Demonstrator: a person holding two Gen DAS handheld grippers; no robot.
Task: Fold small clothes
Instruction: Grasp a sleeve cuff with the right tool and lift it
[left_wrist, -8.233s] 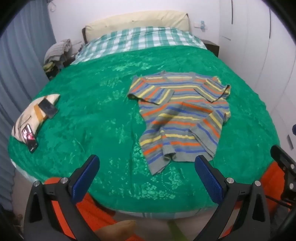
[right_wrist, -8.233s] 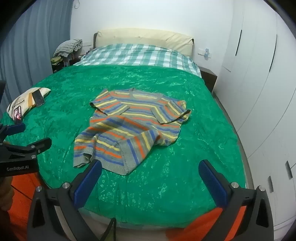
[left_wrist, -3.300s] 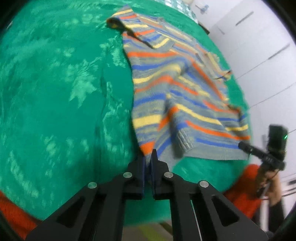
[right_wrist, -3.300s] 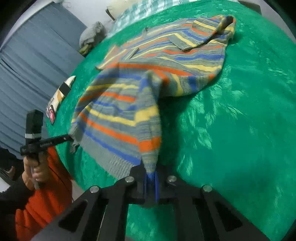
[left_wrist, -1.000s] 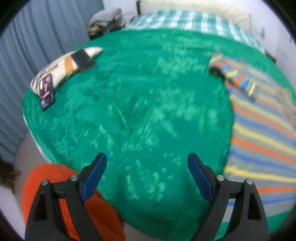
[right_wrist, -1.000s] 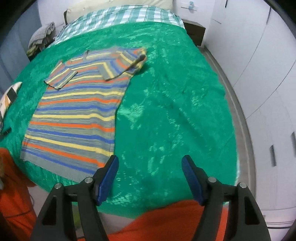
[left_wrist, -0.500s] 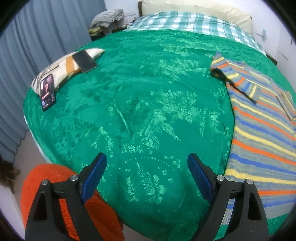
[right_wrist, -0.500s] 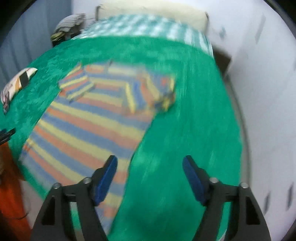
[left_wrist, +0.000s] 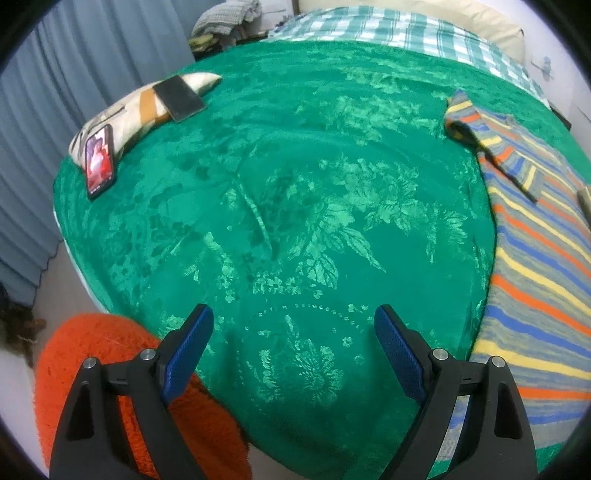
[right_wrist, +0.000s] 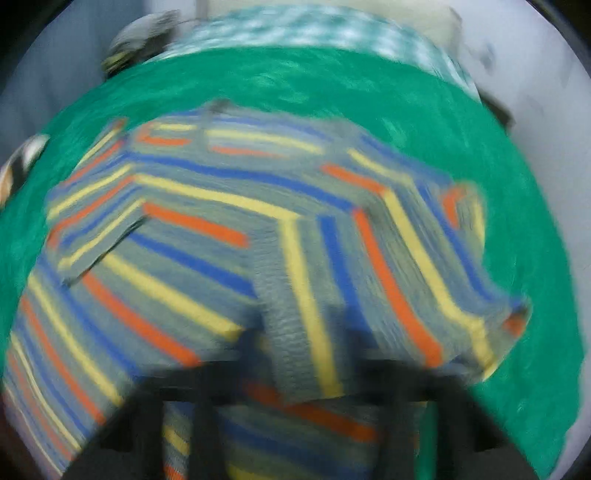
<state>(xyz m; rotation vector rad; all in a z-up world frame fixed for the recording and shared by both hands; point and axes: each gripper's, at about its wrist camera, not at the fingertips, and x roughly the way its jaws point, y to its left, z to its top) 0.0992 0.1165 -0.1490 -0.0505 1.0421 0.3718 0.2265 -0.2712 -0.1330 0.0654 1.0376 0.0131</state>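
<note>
The striped knit sweater (left_wrist: 535, 258) lies flat on the green bedspread (left_wrist: 295, 184), at the right edge of the left wrist view. My left gripper (left_wrist: 293, 347) is open and empty over bare bedspread, left of the sweater. In the right wrist view the picture is heavily blurred; the sweater (right_wrist: 258, 240) fills it, with its right sleeve folded over the body. My right gripper (right_wrist: 295, 376) is low over the sweater near that sleeve; the blur hides its fingertips.
A patterned pillow (left_wrist: 144, 107) with a dark tablet (left_wrist: 179, 98) and a lit phone (left_wrist: 99, 160) lies at the bed's left edge. Checked bedding (left_wrist: 399, 33) is at the head. An orange sleeve (left_wrist: 122, 387) shows at the lower left. Curtains (left_wrist: 74, 92) hang on the left.
The right gripper has moved fast toward the sweater, which now fills its view. The left gripper has barely moved and stays open.
</note>
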